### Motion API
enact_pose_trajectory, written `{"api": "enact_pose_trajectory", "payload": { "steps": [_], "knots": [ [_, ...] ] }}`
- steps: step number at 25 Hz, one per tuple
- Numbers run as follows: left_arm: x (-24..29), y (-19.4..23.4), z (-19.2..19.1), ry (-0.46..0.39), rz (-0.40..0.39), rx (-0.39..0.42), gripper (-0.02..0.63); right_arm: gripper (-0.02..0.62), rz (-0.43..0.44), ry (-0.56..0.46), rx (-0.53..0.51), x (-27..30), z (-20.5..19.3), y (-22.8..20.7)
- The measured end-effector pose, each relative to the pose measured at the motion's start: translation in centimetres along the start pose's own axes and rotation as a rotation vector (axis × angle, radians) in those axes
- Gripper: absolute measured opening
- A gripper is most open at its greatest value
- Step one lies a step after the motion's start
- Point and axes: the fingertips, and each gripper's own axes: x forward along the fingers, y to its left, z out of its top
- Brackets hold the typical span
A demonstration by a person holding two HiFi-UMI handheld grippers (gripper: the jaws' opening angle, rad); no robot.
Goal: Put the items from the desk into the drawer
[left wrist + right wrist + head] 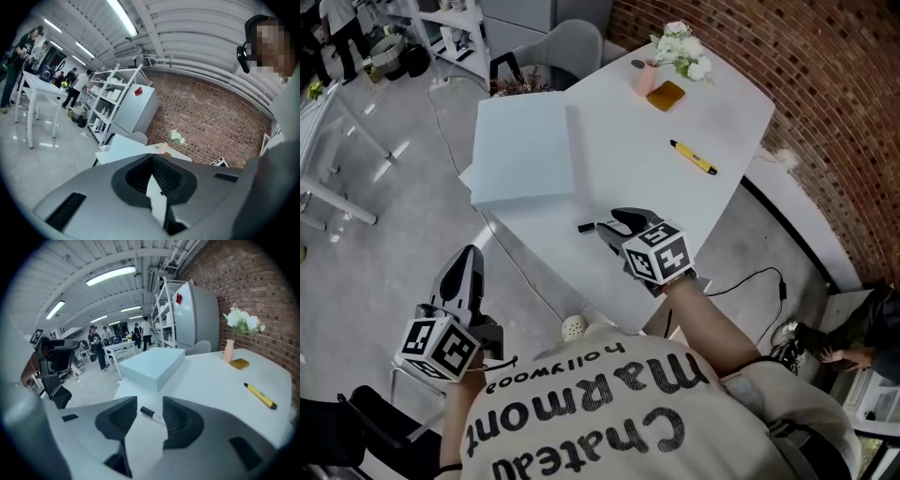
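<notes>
A white marker with a black cap (588,227) lies on the white table (656,187) near its front edge. My right gripper (611,225) is open just behind it, and in the right gripper view the marker (152,414) lies between the two jaws of that gripper (150,403), not gripped. A yellow marker (694,157) lies farther right on the table. A flat light blue box (525,150) rests at the table's left side. My left gripper (469,270) hangs off the table over the floor, its jaws together and empty (151,158).
A pink vase (645,77) with white flowers (680,49) and a small amber square (666,95) stand at the table's far end. A brick wall (806,84) runs along the right. A grey chair (562,47) stands beyond the table. A cable (750,279) lies on the floor.
</notes>
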Motion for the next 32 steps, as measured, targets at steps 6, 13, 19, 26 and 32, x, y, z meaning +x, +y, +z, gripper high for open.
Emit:
{"api": "enact_pose_trajectory", "payload": {
  "steps": [6,13,19,26,32],
  "knots": [
    [-0.7,2.1,-0.7,0.006,0.057,-0.029,0.002,0.193,0.042,0.096,-0.071,3.5,-1.5,0.4],
    [-1.6,4.1,-0.7,0.000,0.104,-0.045,0.002,0.204,0.068,0.198,-0.169,6.3,-3.1,1.4],
    [-1.9,5.3,-0.5,-0.010,0.123,-0.057,0.002,0.202,0.047,0.314,-0.295,7.9,-4.6,1.3],
    [-1.9,6.2,-0.2,-0.018,0.137,-0.071,0.002,0.197,0.082,0.389,-0.305,8.6,-4.9,1.2],
    [-1.1,5.4,-0.5,-0.010,0.114,-0.068,0.002,0.178,0.080,0.396,-0.268,8.5,-5.1,1.4]
  ]
}}
